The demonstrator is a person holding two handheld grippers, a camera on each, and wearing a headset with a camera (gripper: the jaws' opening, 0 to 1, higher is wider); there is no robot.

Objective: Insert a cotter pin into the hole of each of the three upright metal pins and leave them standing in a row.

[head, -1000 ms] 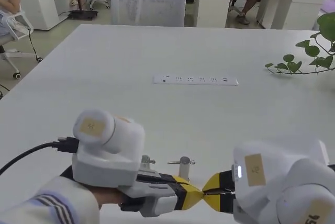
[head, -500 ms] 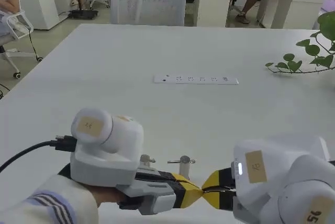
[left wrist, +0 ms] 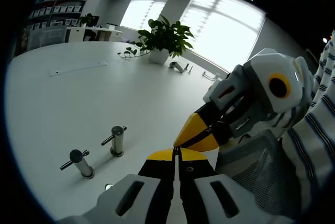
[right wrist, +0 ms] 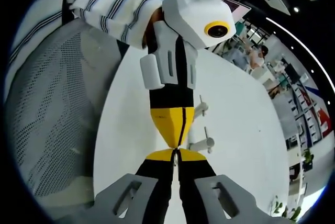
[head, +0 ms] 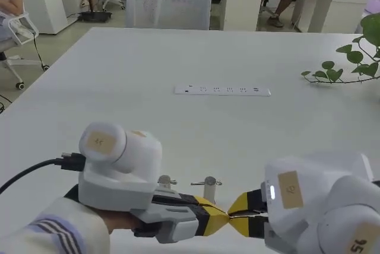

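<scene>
Near the front edge of a wide white tabletop (head: 196,58), 2 handheld grippers w/ white bodies and black jaws ending in yellow tips meet nose to nose. From the left comes the left gripper (head: 224,218), held by an arm in a striped sleeve (head: 65,233); the right gripper (head: 234,213) comes from the right. Both pairs of jaws are pressed closed, w/ the 2 sets of tips touching; can't tell if anything thin is pinched there. Just behind the tips stand 2 short upright silver metal pins. 1 (head: 209,187) is in the clear w/ a thin cotter pin (head: 199,183) crosswise through its head. The other (head: 166,181), to its left, is partly hidden by the left gripper's body. The left gripper view shows both standing apart, each w/ a crossbar. Further back lies a flat white power strip (head: 222,91); a leafy green plant (head: 356,52) trails in at the right edge.
</scene>
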